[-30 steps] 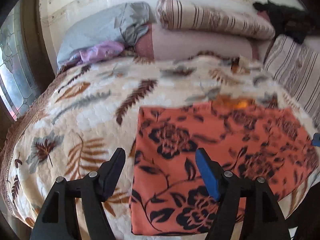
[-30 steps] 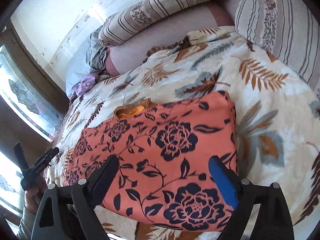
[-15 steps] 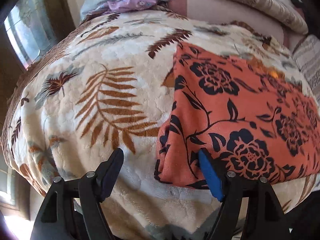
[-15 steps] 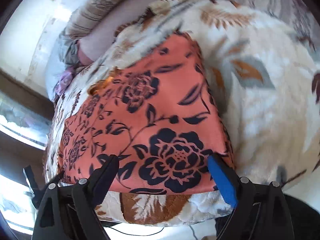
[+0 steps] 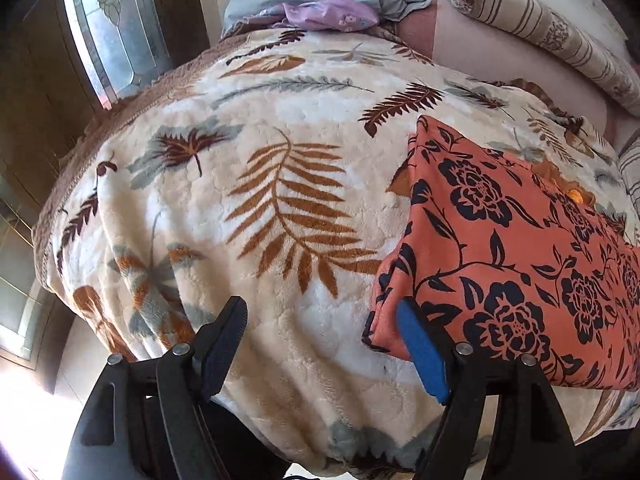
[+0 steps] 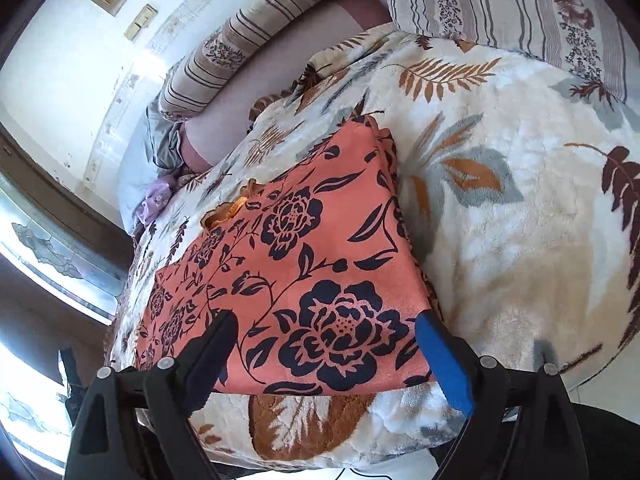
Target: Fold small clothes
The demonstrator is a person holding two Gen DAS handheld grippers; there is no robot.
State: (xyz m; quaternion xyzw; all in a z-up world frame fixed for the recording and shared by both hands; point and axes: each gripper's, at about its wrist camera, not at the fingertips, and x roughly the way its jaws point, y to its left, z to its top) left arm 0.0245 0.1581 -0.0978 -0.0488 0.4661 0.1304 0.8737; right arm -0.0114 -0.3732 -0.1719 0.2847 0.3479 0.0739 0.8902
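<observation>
An orange garment with a black flower print (image 5: 520, 248) lies flat on the leaf-pattern blanket (image 5: 248, 208); it also shows in the right wrist view (image 6: 296, 264). My left gripper (image 5: 320, 344) is open and empty at the garment's near left corner, its blue fingertip (image 5: 420, 352) by the edge of the cloth. My right gripper (image 6: 324, 360) is open and empty, its jaws standing either side of the garment's near right corner. An orange collar (image 6: 230, 210) shows at the garment's far edge.
Striped pillows (image 6: 248, 40) and a grey and purple cloth pile (image 5: 320, 4) lie at the head of the bed. A window (image 5: 104, 32) is on the left. The blanket (image 6: 520, 216) drops over the bed's near edge.
Both grippers have dropped lower and closer to the garment's near corners. The left one has shifted left, so the garment now sits at the right of its view. Both stay open.
</observation>
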